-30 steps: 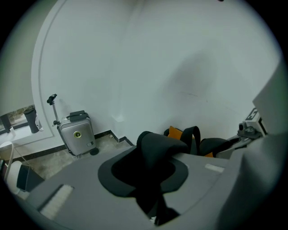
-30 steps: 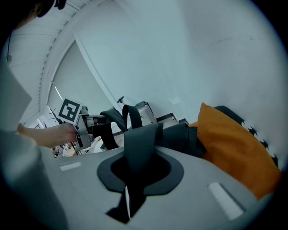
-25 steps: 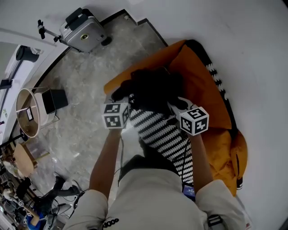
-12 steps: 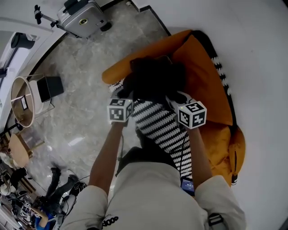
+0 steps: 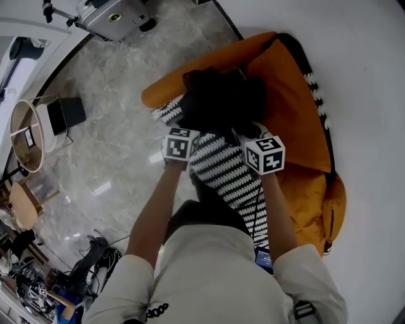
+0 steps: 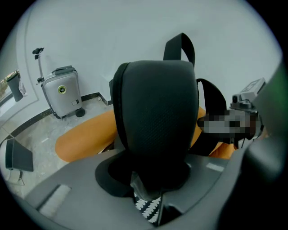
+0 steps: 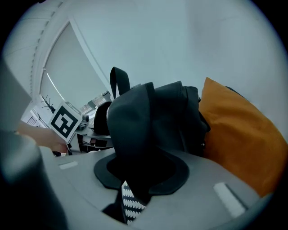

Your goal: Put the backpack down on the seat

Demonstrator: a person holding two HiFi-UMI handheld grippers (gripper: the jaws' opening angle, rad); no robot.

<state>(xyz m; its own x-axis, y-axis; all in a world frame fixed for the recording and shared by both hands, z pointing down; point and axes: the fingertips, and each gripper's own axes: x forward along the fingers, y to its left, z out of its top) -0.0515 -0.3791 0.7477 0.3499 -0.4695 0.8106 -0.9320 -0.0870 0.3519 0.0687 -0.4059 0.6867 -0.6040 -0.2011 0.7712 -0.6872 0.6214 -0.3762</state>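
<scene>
Marble floor (image 5: 114, 158) surrounds the orange beanbag seat (image 5: 291, 107) where we rest the backpack (image 5: 218, 104), left claw (image 6: 150, 197) and right claw (image 7: 130, 197), jaws just opening, each narrowly clasping a shoulder strap (image 6: 155, 126).

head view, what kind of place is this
Probably an indoor lounge or office corner: a polished stone-look floor, an orange beanbag seat against a white wall, and a silver suitcase parked near the wall.
</scene>
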